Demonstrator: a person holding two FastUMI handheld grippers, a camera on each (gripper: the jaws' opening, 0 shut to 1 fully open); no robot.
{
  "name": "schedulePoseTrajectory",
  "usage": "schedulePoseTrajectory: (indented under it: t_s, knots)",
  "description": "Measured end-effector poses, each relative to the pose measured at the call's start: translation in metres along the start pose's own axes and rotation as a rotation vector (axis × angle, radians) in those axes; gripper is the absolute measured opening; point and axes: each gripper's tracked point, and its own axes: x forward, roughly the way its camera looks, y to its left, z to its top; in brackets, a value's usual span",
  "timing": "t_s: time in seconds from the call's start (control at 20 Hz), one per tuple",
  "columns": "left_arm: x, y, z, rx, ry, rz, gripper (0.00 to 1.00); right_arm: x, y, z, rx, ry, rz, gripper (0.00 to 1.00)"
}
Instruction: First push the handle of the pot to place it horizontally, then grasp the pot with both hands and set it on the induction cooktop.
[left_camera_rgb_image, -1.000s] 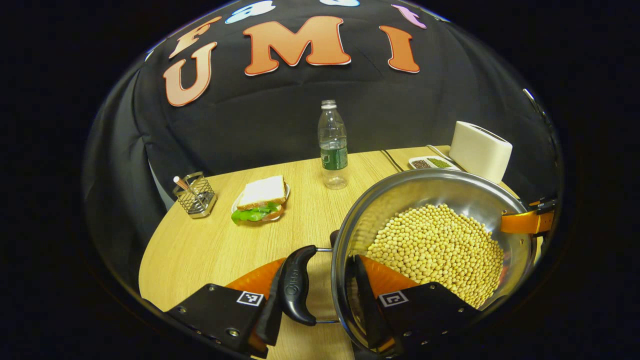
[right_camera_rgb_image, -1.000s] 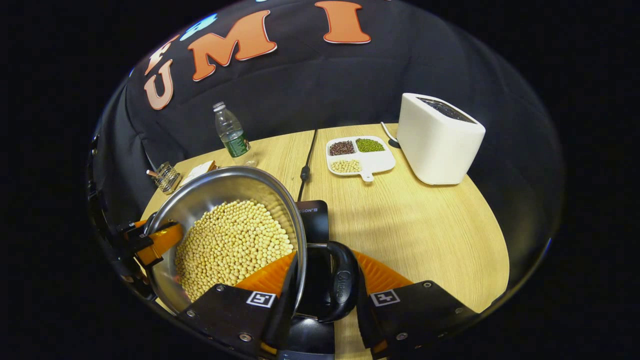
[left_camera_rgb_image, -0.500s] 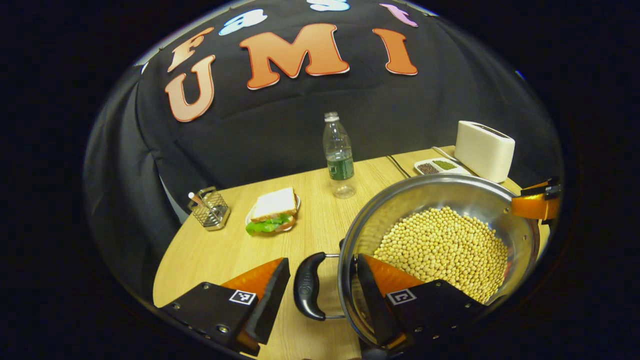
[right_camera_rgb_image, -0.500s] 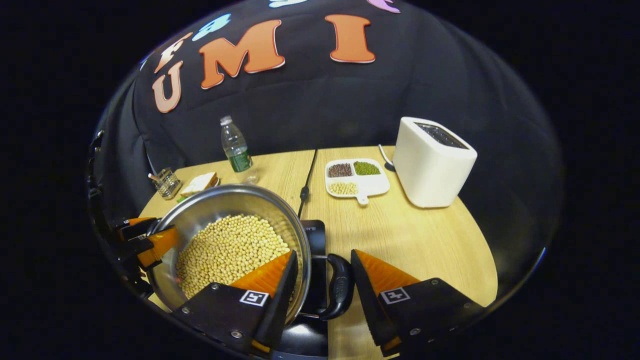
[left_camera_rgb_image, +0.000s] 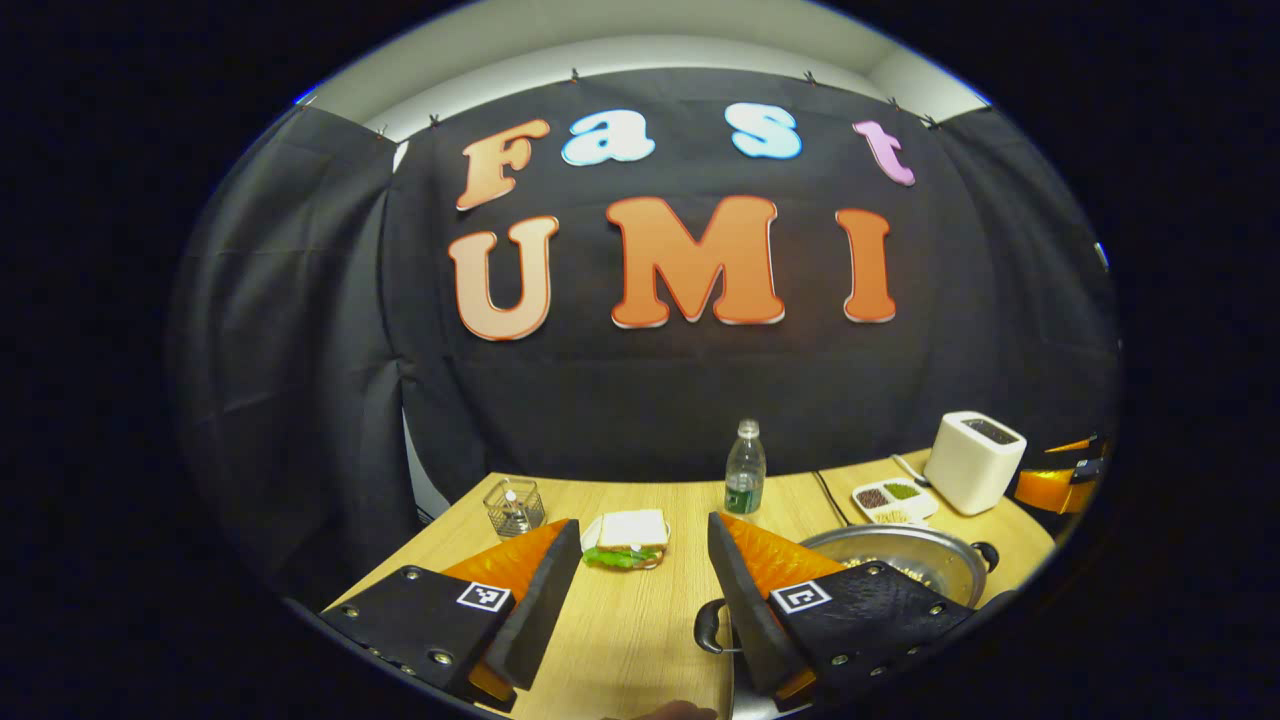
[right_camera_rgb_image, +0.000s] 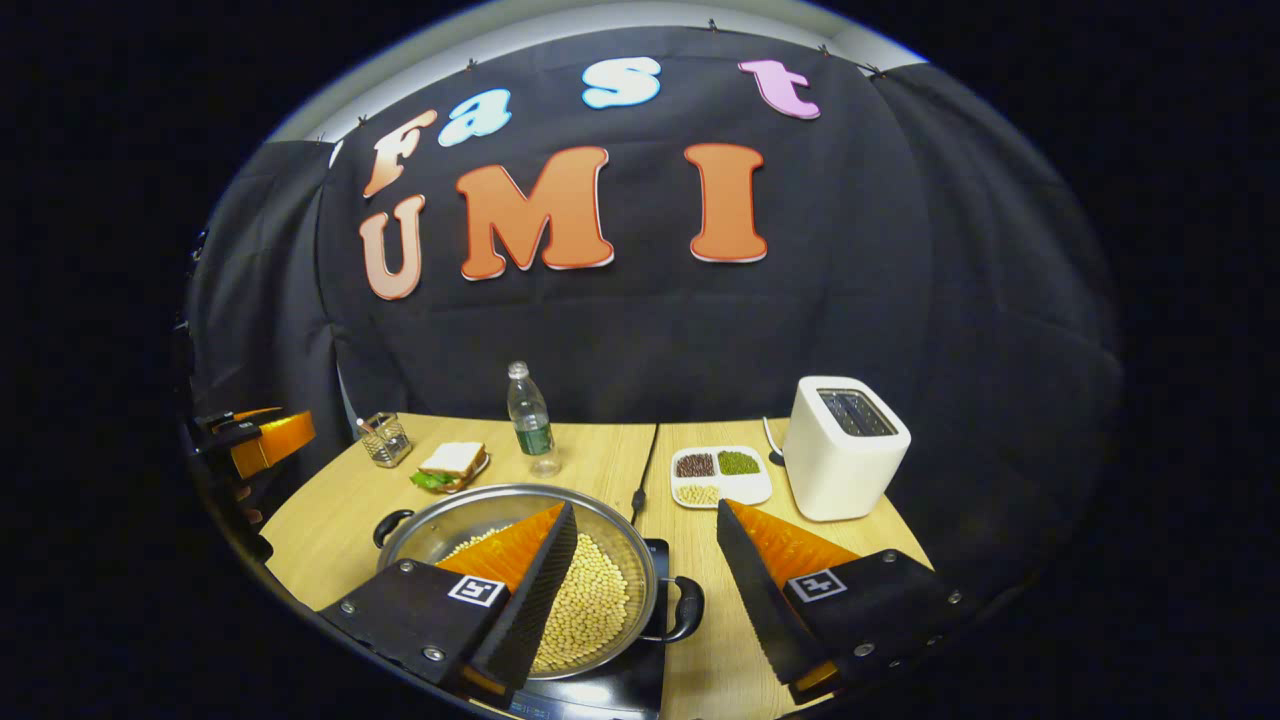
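Wooden table (right_camera_rgb_image: 830, 560) bears pot (right_camera_rgb_image: 440, 525) on cooktop (right_camera_rgb_image: 655, 555) – bean-heavy, slick steel; take side handles at 3 and 9 o'clock – left gripper (left_camera_rgb_image: 640, 600), right gripper (right_camera_rgb_image: 645, 590) both jaws spread, empty

- We see a black cloth wall (left_camera_rgb_image: 640, 400) closing the booth from nine o'clock round to three o'clock, hanging in soft folds.
- At twelve o'clock a pale ceiling strip (left_camera_rgb_image: 640, 40) shows above the cloth's top edge, which is pinned up at several points.
- At six o'clock a light wooden table (right_camera_rgb_image: 600, 450) fills the lower part, its grain running away from us, its far edge against the cloth.
- At nine o'clock a separate side panel (left_camera_rgb_image: 290, 350) of cloth meets the back panel.
- The light is dim and even.
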Motion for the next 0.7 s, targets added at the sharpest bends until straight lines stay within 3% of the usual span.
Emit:
schedulePoseTrajectory:
  t_s: [0.2, 0.4, 0.7]
  knots:
    - [-0.038, 0.026, 0.061, -0.03, -0.141, 0.024, 0.8, -0.031, 0.011, 0.04, -0.047, -0.1, 0.02, 0.93]
    - [-0.074, 0.045, 0.105, -0.091, -0.198, -0.006, 0.79, -0.068, 0.012, 0.089, -0.066, -0.212, 0.025, 0.93]
    - [-0.14, 0.104, 0.173, -0.092, -0.358, 0.066, 0.77, -0.135, 0.009, 0.161, -0.099, -0.395, 0.038, 0.93]
